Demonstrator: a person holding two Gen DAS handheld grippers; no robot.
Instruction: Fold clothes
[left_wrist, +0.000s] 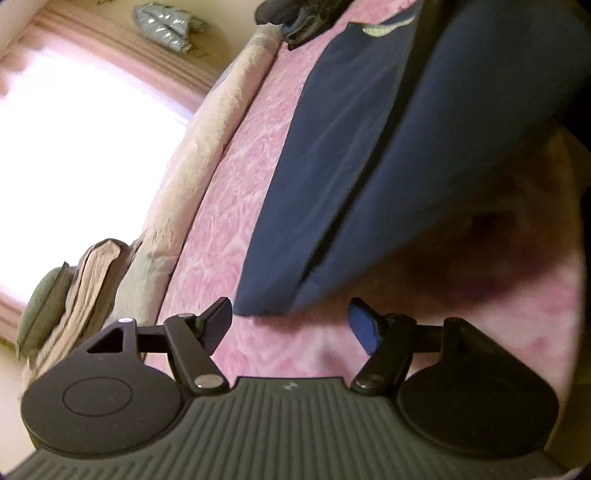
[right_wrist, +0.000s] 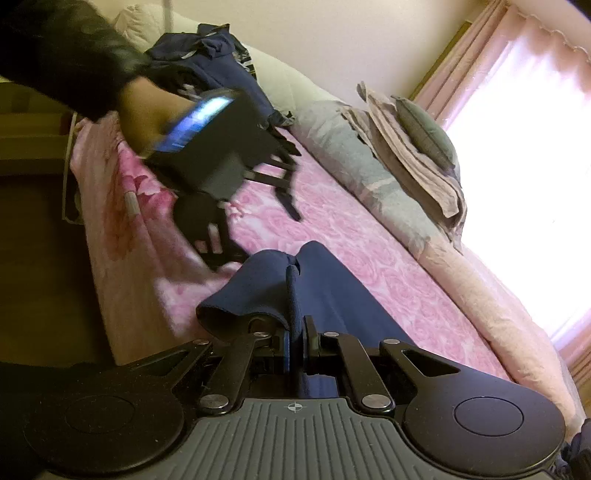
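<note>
A navy garment (left_wrist: 332, 166) lies lengthwise on the pink floral bedspread (left_wrist: 229, 206). In the left wrist view its right part is lifted and hangs over the bed. My left gripper (left_wrist: 291, 326) is open just short of the garment's near end, with nothing between its fingers. In the right wrist view my right gripper (right_wrist: 294, 332) is shut on a bunched fold of the navy garment (right_wrist: 332, 291), raised off the bedspread (right_wrist: 369, 258). The left gripper (right_wrist: 258, 232), blurred and held by a hand (right_wrist: 140, 110), hovers open over the bed beyond the cloth.
A heap of dark clothes (right_wrist: 218, 55) sits at the bed's far end, also showing as the dark clothes (left_wrist: 295, 18). Folded blankets and a grey cushion (right_wrist: 417, 147) rest along the window side. A bright window (right_wrist: 535, 147) lies past the bed. The bed's edge drops to a dark floor (right_wrist: 44, 258).
</note>
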